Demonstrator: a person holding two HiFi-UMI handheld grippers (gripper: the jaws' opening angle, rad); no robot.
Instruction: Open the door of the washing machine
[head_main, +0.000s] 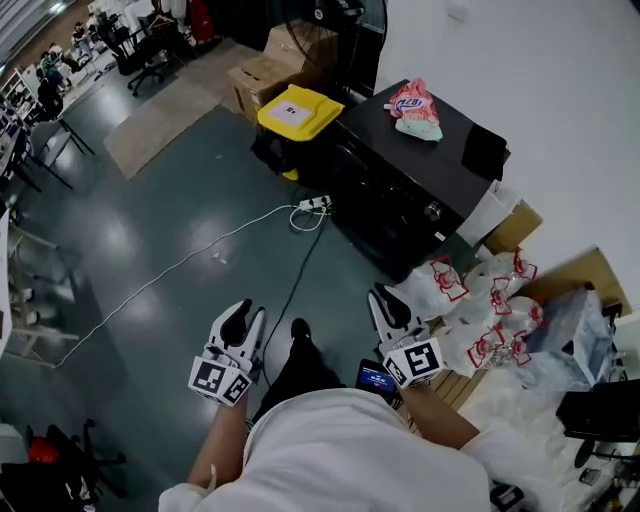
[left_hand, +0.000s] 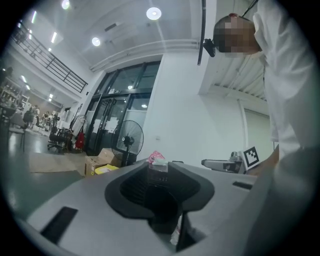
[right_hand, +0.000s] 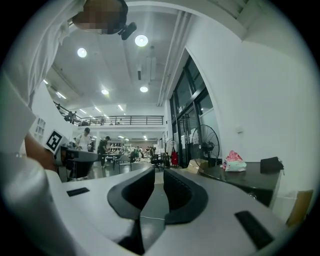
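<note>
Approach step. Washing machine (head_main: 400, 185), black, door looks shut, sits at 1 o'clock, well apart from both tools. Left tool (head_main: 245, 312) part spread, empty. Right tool (head_main: 386, 300) narrowly spread, empty. Next move calls for closing in on the front face and finding the door's edge.

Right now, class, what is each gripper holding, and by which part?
Nothing is held: the left gripper and the right gripper both have open, empty jaws.
</note>
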